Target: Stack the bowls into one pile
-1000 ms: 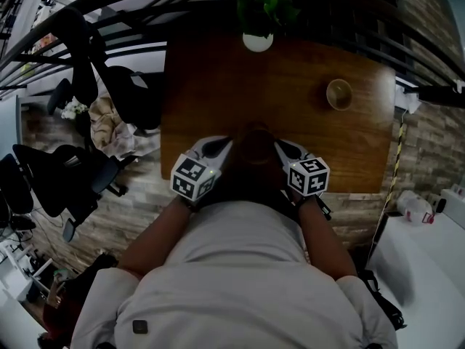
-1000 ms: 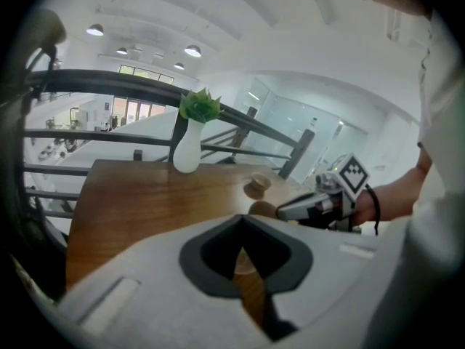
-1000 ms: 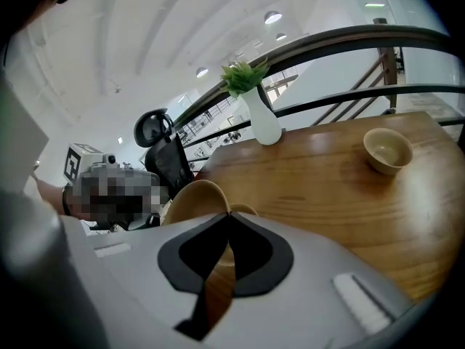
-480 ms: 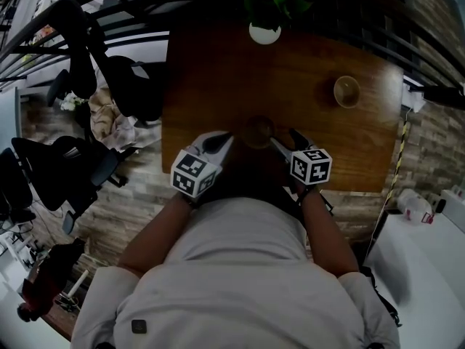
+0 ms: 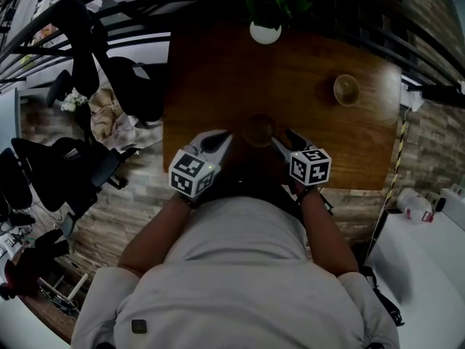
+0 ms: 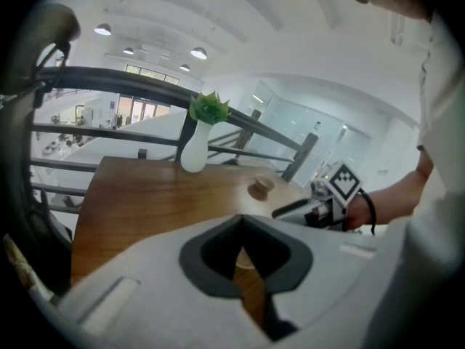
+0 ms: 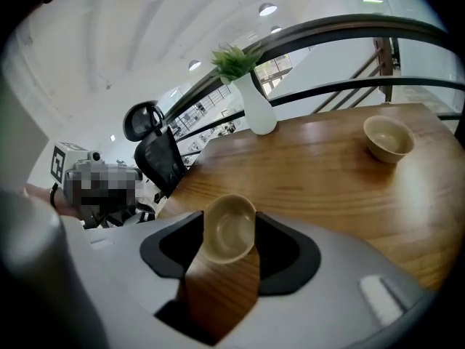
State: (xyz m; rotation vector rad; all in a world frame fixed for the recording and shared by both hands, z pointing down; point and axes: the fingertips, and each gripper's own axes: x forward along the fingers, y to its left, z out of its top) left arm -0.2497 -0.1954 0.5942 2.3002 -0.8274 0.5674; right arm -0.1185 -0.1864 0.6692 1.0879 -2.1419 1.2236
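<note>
**Left gripper** (image 5: 216,142): jaws drawn together, nothing between them. Through the slit left between its pads only a sliver of the brown wooden table (image 7: 320,173) and a pale rim show. It hangs idle, tips aimed down at the table.

**Near bowl** (image 7: 229,227), small, round, tan and smooth-walled: upright on the table, just ahead of the left gripper's tips and to their right, and directly between the tips of the right gripper (image 5: 288,141).

**Right gripper, the change noted:** a second ago its jaws were clenched; they have just been opening and now stand released at their widest. The near bowl sits in the gap at the far end of the jaws. No pad is seen pressing on its wall, and its weight is on the table.

**Far bowl** (image 7: 389,138), same tan round kind: well beyond the right jaws and off to their right, empty and untouched.

**Finding:** the two bowls remain well apart; no pile exists. In my judgement the widened jaws are set to close on the near bowl for carrying to the far bowl, though a fresh release cannot be excluded.
</note>
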